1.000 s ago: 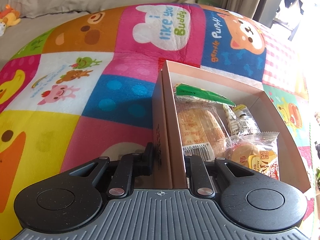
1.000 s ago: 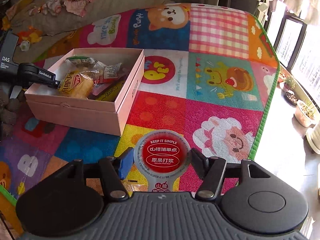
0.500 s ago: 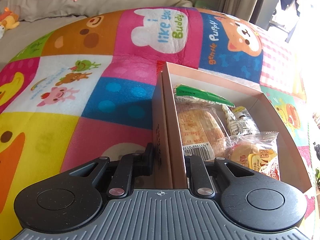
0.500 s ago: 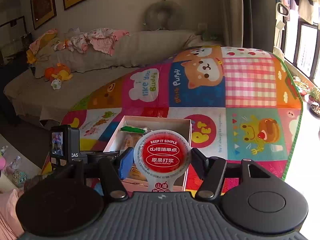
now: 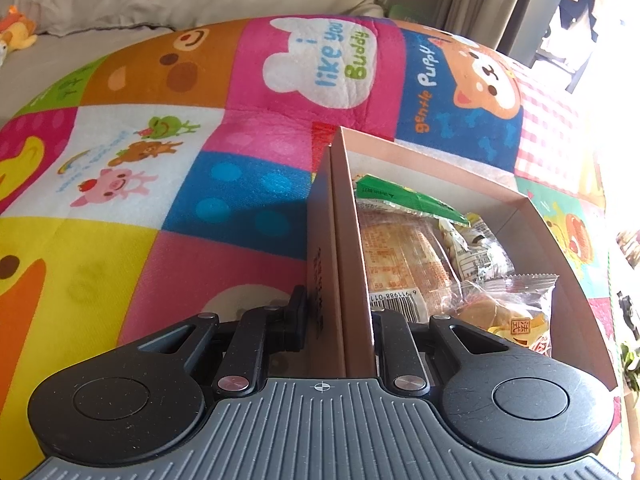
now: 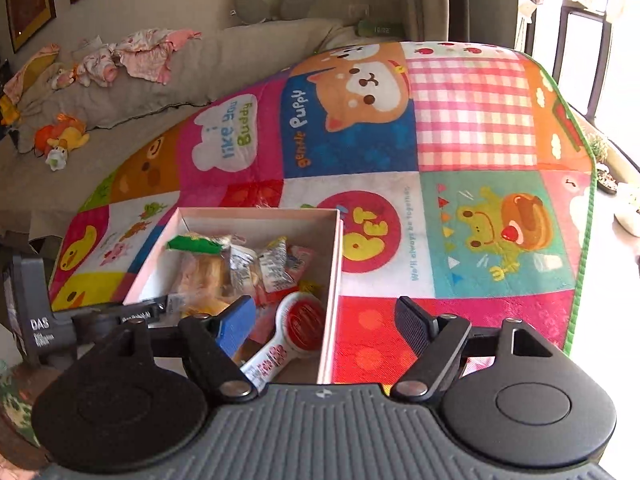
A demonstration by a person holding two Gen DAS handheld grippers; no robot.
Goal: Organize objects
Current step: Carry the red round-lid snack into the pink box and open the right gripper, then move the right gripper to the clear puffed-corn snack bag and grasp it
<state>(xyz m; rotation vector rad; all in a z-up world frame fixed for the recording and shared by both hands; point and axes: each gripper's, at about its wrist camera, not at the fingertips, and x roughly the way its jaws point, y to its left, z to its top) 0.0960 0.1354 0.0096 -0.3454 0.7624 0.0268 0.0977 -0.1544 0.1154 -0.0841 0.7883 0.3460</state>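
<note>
Sunlit from windows on the right, our room has a bright patchwork play mat point(image 6: 472, 128) spread on the floor, and on it sits the pink box point(image 5: 436, 168).

Our left hand-held gripper point(image 5: 340, 312) is clamped on the box's near left wall, one finger outside, one inside, and the wall stands up between them. Just past the inside finger, within the box, we see a clear-wrapped cake with a barcode point(image 5: 400, 264), a green packet point(image 5: 404, 196) at the far end, a small printed sachet point(image 5: 480, 256) and a crinkle-edged bun pack point(image 5: 516, 304) towards the right wall.

Our right hand-held gripper point(image 6: 324, 316) hovers above the box's near right corner with its jaws apart; they have just been opening, and nothing is pinched between them. The blue-padded left finger point(image 6: 236, 324) is over the box's inside, the right finger over the mat outside. Below the gap, the red-lidded cup point(image 6: 296, 328) lies tilted inside the box, against the right wall, on top of the other snacks.

From the right wrist view we also see the left hand-held gripper at the box's left wall. Beyond the mat lies a grey sofa point(image 6: 224, 64) with crumpled pink clothes point(image 6: 140, 54) and a plush toy point(image 6: 64, 136).
</note>
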